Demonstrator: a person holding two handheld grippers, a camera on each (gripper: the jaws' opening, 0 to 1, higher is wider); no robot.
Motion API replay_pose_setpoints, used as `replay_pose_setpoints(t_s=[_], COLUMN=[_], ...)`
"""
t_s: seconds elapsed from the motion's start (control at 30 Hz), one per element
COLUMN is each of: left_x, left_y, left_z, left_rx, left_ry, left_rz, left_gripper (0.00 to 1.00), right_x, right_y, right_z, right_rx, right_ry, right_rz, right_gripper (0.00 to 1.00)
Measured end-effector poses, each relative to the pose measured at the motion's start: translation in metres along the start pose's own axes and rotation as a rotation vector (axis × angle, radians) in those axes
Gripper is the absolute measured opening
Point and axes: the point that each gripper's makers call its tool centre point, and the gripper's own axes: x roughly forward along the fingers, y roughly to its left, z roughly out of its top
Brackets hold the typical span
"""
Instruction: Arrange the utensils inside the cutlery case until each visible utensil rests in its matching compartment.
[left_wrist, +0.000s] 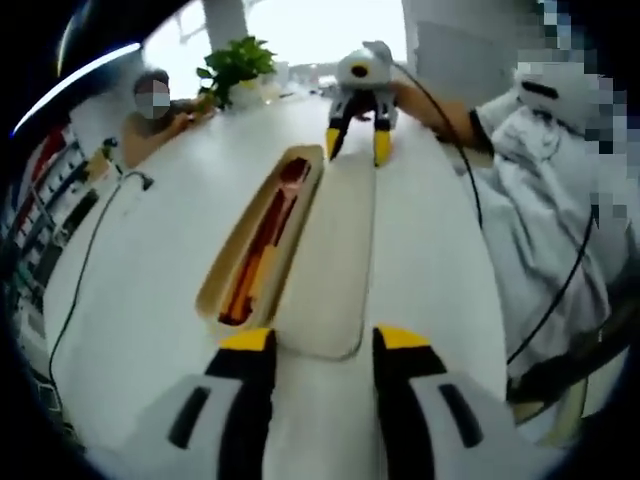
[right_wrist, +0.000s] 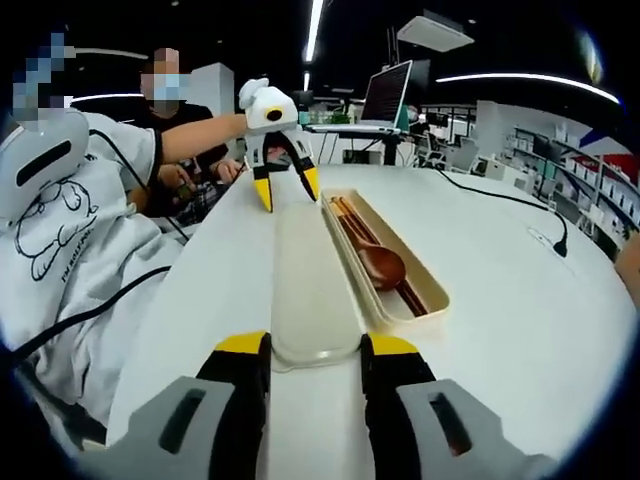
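A beige cutlery case (left_wrist: 228, 262) (right_wrist: 428, 288) lies open lengthwise on the white table. A wooden spoon (right_wrist: 381, 266) and dark chopsticks (right_wrist: 346, 215) rest in it; in the left gripper view the contents (left_wrist: 268, 240) glow orange-brown. The case's flat lid (left_wrist: 338, 250) (right_wrist: 308, 280) lies beside it. My left gripper (left_wrist: 322, 345) (right_wrist: 285, 186) stands open at one end of the lid. At the other end my right gripper (right_wrist: 316, 350) (left_wrist: 357, 143) is open too. Nothing is held.
A person in a white shirt (left_wrist: 545, 190) (right_wrist: 70, 250) sits along the lid's side of the table. Another person (left_wrist: 150, 110) and a potted plant (left_wrist: 236, 66) are at the far end. Black cables (left_wrist: 95, 235) (right_wrist: 505, 198) cross the tabletop. A monitor (right_wrist: 386, 93) stands behind.
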Motion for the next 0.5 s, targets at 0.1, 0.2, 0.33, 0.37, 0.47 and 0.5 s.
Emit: replay_pose_setpoints(t_s=[0.1, 0.2, 0.33, 0.37, 0.47, 0.5], left_x=[0.002, 0.003, 0.004, 0.004, 0.000, -0.004], left_y=[-0.006, -0.006, -0.009, -0.008, -0.004, -0.004], left_z=[-0.002, 0.000, 0.001, 0.001, 0.003, 0.011], left_rx=[-0.036, -0.034, -0.037, -0.035, -0.009, 0.000], left_ry=[0.026, 0.043, 0.066, 0.066, 0.059, 0.021], left_rz=[-0.047, -0.052, -0.046, -0.040, -0.011, -0.010], left_gripper=[0.39, 0.39, 0.38, 0.38, 0.35, 0.08], right_x=[0.001, 0.001, 0.001, 0.001, -0.001, -0.002], right_y=[0.004, 0.005, 0.006, 0.006, 0.006, 0.005], right_z=[0.001, 0.002, 0.003, 0.003, 0.004, 0.003], right_rx=[-0.005, 0.002, 0.012, 0.016, 0.043, 0.062], right_ry=[-0.012, -0.019, -0.020, -0.018, -0.002, 0.008], right_rz=[0.018, 0.021, 0.022, 0.021, 0.019, 0.015], right_gripper=[0.36, 0.36, 0.36, 0.36, 0.36, 0.35])
